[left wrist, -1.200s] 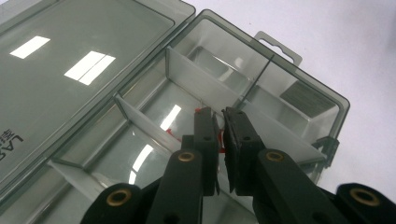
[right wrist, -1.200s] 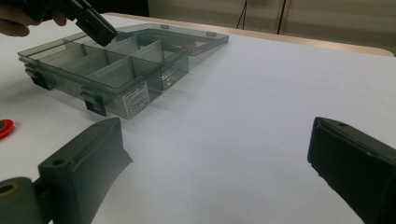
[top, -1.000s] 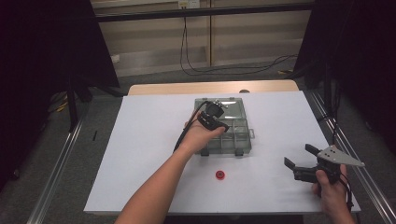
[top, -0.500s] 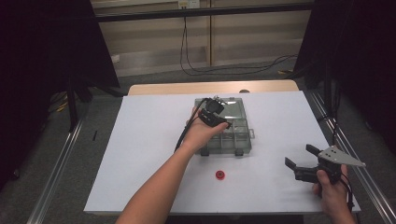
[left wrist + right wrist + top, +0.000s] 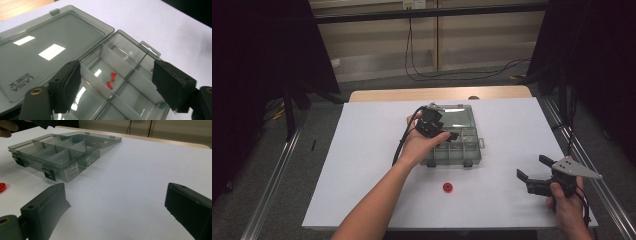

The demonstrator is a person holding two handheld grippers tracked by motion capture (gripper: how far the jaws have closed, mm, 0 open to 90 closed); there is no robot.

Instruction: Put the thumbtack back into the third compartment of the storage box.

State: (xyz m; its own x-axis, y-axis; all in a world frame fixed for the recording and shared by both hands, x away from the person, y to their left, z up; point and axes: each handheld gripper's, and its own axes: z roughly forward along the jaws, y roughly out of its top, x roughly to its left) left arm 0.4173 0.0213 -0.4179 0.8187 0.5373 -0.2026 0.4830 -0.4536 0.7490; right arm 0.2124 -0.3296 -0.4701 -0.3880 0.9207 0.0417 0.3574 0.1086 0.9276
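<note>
Above the open organiser box [image 5: 455, 141] near the table's middle, the left gripper [image 5: 116, 85] hovered, its jaws just spread apart with nothing between them; two small red pins [image 5: 111, 80] lay in a compartment below. To finish the drop cleanly, I would lift straight up, clear of the dividers. The red disc [image 5: 448, 187] waited on the near side. The right gripper [image 5: 539, 176] rested at the near right, jaws wide and empty. Mirrored lettering on the lid [image 5: 47, 45] seemed to read "LARIA"; a white side label [image 5: 71, 168] was illegible.

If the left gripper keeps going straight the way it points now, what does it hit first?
Probably the organizer box: the left gripper, jaws just opened, aims into the compartment holding two red pins. Depth is unclear.
</note>
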